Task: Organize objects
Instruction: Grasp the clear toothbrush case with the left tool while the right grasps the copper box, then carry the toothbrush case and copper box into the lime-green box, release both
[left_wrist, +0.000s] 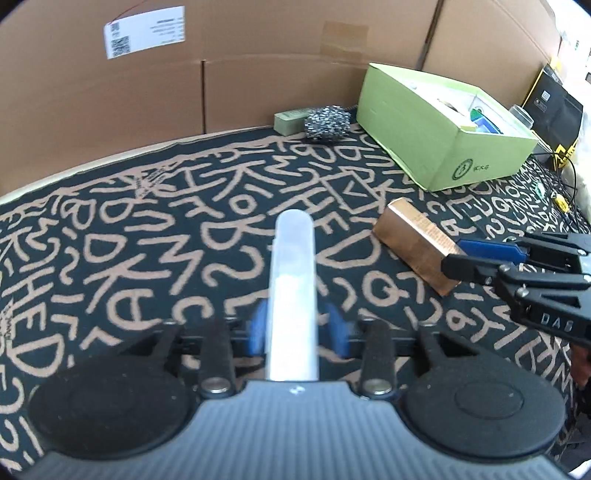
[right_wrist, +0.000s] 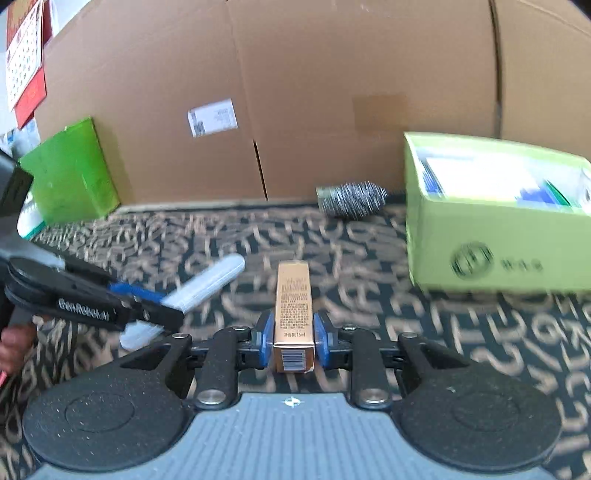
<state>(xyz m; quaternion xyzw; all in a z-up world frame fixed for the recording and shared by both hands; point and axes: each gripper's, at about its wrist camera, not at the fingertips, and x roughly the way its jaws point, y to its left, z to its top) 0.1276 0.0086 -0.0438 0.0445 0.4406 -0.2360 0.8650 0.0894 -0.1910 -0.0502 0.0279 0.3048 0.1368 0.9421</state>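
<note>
A translucent white plastic tube with a rounded cap (left_wrist: 293, 295) is held between the blue pads of the left hand-held gripper (left_wrist: 295, 328), its cap pointing away from the camera. A slim copper-coloured cardboard carton (right_wrist: 293, 314) is clamped near its barcoded end by the right hand-held gripper (right_wrist: 293, 341), whose jaws are narrowed onto it. Both items are carried above the black table cover patterned with tan letters (left_wrist: 147, 229). The open light-green cardboard box (right_wrist: 498, 236), already holding packets, stands near the back right and is judged the likely destination.

The tube is smooth and round, so it could be rotated or slid out of the pads if tilted further. The carton is gripped at one end only; a knock against the box wall could lever it loose.
</note>
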